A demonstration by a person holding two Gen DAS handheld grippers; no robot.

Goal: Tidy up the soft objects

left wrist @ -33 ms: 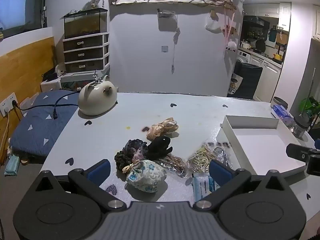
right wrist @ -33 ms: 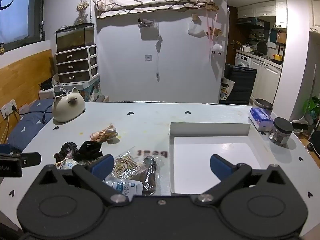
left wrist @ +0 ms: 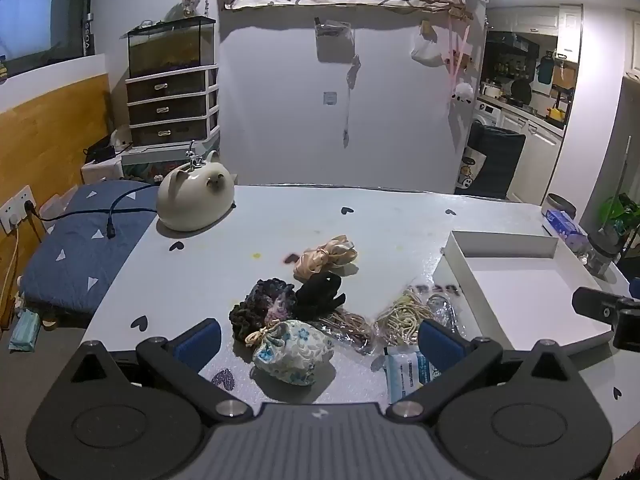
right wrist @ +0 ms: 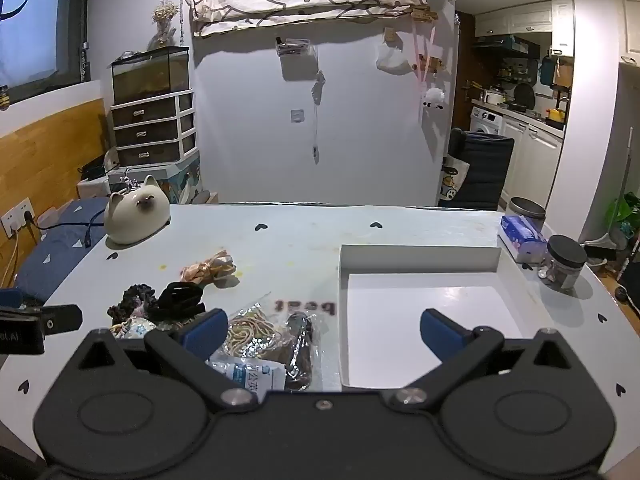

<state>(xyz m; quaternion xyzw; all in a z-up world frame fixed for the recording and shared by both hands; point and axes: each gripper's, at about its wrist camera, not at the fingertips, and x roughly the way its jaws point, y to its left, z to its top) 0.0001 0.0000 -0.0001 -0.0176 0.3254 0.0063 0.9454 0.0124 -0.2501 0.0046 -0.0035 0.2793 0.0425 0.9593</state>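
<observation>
Left wrist view is showing the left gripper point(left wrist: 318, 338) hovering with its jaws spread wide and nothing between the blue pads, just above the near edge of the pale desk point(left wrist: 400, 224). Soft things are lying in a loose cluster near that edge: a flowered drawstring pouch point(left wrist: 292, 352) is sitting closest, touching a dark knitted scrunchie point(left wrist: 260, 312) behind it, and a black scrunchie point(left wrist: 320, 300) is resting against the knitted one. A tan satin scrunchie point(left wrist: 324, 258) is lying a little farther in toward the middle of the desk, apart from the others. Clear bags of cord point(left wrist: 404, 316) are lying between the cluster and the white tray point(left wrist: 500, 240), and a small white and blue packet point(left wrist: 408, 372) is sitting at the near edge beside them. That tray is sitting toward the right edge of the desk with nothing in it. A cream cat-shaped ornament point(left wrist: 196, 202) is standing at the far left corner. Right wrist view is showing the right gripper point(right wrist: 322, 330) also wide open and holding nothing, hanging over the near edge where the bags meet the tray's left wall. A tissue pack point(right wrist: 522, 238) and a dark-lidded jar point(right wrist: 566, 262) are standing near the right edge behind the tray. Each gripper is showing as a dark shape at the side of the other's view.
</observation>
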